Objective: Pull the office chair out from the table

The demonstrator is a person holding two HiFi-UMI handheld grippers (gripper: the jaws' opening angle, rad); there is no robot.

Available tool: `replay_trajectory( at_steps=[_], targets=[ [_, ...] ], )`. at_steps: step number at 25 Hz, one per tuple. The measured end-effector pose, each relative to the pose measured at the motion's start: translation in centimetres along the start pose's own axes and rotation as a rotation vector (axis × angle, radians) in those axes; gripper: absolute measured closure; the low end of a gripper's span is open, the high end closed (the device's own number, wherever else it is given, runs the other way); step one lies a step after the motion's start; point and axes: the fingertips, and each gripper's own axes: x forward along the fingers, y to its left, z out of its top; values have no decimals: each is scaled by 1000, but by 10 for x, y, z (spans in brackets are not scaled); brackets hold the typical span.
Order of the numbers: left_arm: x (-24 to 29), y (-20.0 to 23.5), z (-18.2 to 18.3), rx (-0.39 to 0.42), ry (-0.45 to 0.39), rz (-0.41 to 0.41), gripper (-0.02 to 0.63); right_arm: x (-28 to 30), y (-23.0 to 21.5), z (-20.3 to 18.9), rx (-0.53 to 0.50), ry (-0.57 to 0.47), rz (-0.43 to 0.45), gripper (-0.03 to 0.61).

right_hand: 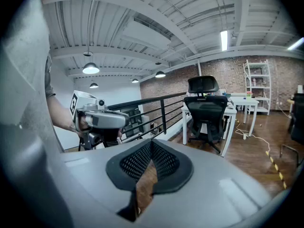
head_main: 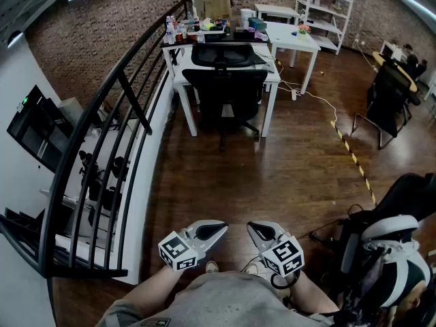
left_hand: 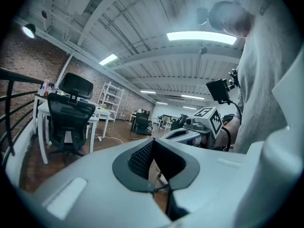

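Note:
A black office chair (head_main: 225, 87) stands tucked under the white table (head_main: 271, 78) at the far end of the wooden floor, its back toward me. Both grippers hang close to my body, far from the chair, tips facing each other. The left gripper (head_main: 222, 229) is shut with nothing between its jaws, and so is the right gripper (head_main: 251, 227). The left gripper view has the chair (left_hand: 69, 114) at its left and the left gripper's shut jaws (left_hand: 153, 145) in front. In the right gripper view the chair (right_hand: 207, 110) is beyond the right gripper's shut jaws (right_hand: 151, 147).
A black railing (head_main: 116, 135) runs along the left of the floor. The table carries a cardboard box (head_main: 212, 5) and clutter. Further off are a second white table (head_main: 294, 38) and a shelf (head_main: 328, 5). Another black chair (head_main: 390, 97), a floor cable (head_main: 320, 101) and striped floor tape (head_main: 351, 157) lie to the right.

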Motion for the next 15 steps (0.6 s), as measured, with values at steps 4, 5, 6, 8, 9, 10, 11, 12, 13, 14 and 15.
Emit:
replay_trajectory(
  at_steps=[4,5,6,8,9,10,11,12,13,14,15],
  targets=[
    [4,6,12,12,-21,-8,612,4,-4,13,-10,-14,-12,572],
    [4,8,14,15,-25,-8,612,6,-5,15,-12,-15,-14,572],
    [3,10,15,17,-29,-8,612,7,-4,17,-14,-15,-17,572],
    [2,14,19,20,-38,-9,612,11,-4,21,-20,-14,-25,572],
    [1,18,21,23,-41,-9,612,13,-3,23,-22,-14,-30,572],
    [-1,21,23,26,-44,-10,612,17,-3,26,-23,-15,-35,572],
    [-3,25,25,28,-47,-11,612,21,-2,29,-24,-17,-41,572],
    [-6,29,28,30,-49,-13,612,25,0,32,-24,-19,-47,572],
    [-8,33,31,32,-51,-15,612,30,1,36,-25,-21,-53,572],
    [-11,38,34,35,-53,-18,612,35,4,39,-25,-22,-60,572],
    [-15,41,36,38,-55,-21,612,40,6,42,-25,-24,-66,572]
  ],
)
